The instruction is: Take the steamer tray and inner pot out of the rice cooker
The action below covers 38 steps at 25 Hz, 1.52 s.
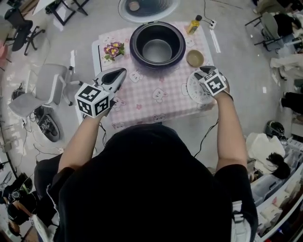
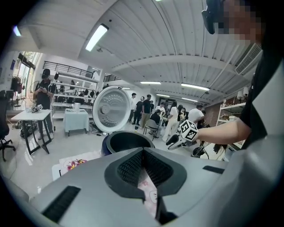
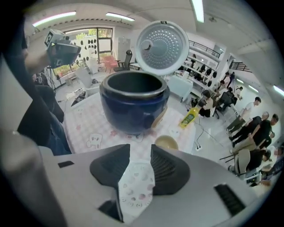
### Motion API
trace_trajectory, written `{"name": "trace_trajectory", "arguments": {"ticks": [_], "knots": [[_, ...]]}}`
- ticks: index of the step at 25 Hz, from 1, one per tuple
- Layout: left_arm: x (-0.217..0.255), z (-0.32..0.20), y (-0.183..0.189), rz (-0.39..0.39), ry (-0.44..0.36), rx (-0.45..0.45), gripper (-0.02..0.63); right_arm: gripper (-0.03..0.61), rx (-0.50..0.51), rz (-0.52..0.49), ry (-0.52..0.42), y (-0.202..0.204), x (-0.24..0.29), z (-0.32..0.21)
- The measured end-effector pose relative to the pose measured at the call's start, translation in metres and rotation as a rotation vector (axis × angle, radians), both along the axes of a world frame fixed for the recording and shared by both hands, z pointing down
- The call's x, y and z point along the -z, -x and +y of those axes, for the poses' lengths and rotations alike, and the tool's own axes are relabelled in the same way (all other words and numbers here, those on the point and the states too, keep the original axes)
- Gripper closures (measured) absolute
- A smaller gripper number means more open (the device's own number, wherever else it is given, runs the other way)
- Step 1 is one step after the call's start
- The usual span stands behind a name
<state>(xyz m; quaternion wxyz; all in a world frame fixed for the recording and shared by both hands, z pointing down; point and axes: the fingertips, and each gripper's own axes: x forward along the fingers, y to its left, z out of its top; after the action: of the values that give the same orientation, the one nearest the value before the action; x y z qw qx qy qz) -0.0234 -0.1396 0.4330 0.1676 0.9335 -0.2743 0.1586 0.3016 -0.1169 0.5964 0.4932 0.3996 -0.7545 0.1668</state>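
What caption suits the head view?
Steamer tray on the table under the right hand-held gripper; inner pot sits in the open rice cooker.

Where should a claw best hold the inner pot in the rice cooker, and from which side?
The dark round inner pot sits sunk in the blue rice cooker, so only its rim is free. Likely pinch the near rim from above; the open lid stands behind.

lid [image 1: 147, 8] was cut off by top edge | steamer tray [image 1: 193, 90] lay partly hidden under right gripper [image 1: 204, 72] | bench [image 1: 142, 90] near edge hid behind person's head [image 1: 147, 139] | bottle [image 1: 193, 24] label was unreadable
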Motion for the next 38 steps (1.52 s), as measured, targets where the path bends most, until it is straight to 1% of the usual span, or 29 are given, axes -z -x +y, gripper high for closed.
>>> {"name": "trace_trajectory", "arguments": {"ticks": [4, 7, 10, 12, 13, 19, 24, 27, 30, 32, 38], "knots": [[0.005, -0.005, 0.002, 0.006, -0.013, 0.018, 0.591, 0.439, -0.004, -0.049, -0.1, 0.026, 0.046, -0.025], [0.01, -0.011, 0.003, 0.013, -0.025, 0.039, 0.591, 0.484, -0.014, -0.09, -0.177, 0.041, 0.07, -0.043], [0.011, -0.018, 0.003, 0.016, -0.027, 0.061, 0.591, 0.513, -0.017, -0.117, -0.226, 0.049, 0.083, -0.055], [0.009, -0.024, 0.006, 0.016, -0.021, 0.082, 0.591, 0.548, -0.008, -0.123, -0.247, 0.051, 0.085, -0.062], [0.008, -0.027, 0.007, 0.018, -0.016, 0.096, 0.591, 0.552, -0.001, -0.122, -0.254, 0.052, 0.085, -0.065], [-0.002, -0.047, 0.006, 0.02, 0.017, 0.147, 0.591, 0.552, 0.005, -0.165, -0.239, 0.053, 0.08, -0.079], [-0.012, -0.058, -0.006, 0.021, 0.05, 0.147, 0.591, 0.54, -0.04, -0.255, -0.217, 0.047, 0.071, -0.093], [-0.021, -0.067, -0.013, 0.012, 0.075, 0.155, 0.589, 0.526, -0.048, -0.303, -0.203, 0.045, 0.067, -0.103], [-0.033, -0.077, -0.018, 0.015, 0.11, 0.168, 0.584, 0.504, -0.065, -0.374, -0.177, 0.045, 0.063, -0.112], [-0.041, -0.082, -0.021, 0.027, 0.147, 0.17, 0.567, 0.492, -0.079, -0.419, -0.154, 0.045, 0.059, -0.117], [-0.066, -0.098, -0.032, 0.05, 0.254, 0.158, 0.447, 0.466, -0.132, -0.525, -0.091, 0.044, 0.05, -0.131]]}}
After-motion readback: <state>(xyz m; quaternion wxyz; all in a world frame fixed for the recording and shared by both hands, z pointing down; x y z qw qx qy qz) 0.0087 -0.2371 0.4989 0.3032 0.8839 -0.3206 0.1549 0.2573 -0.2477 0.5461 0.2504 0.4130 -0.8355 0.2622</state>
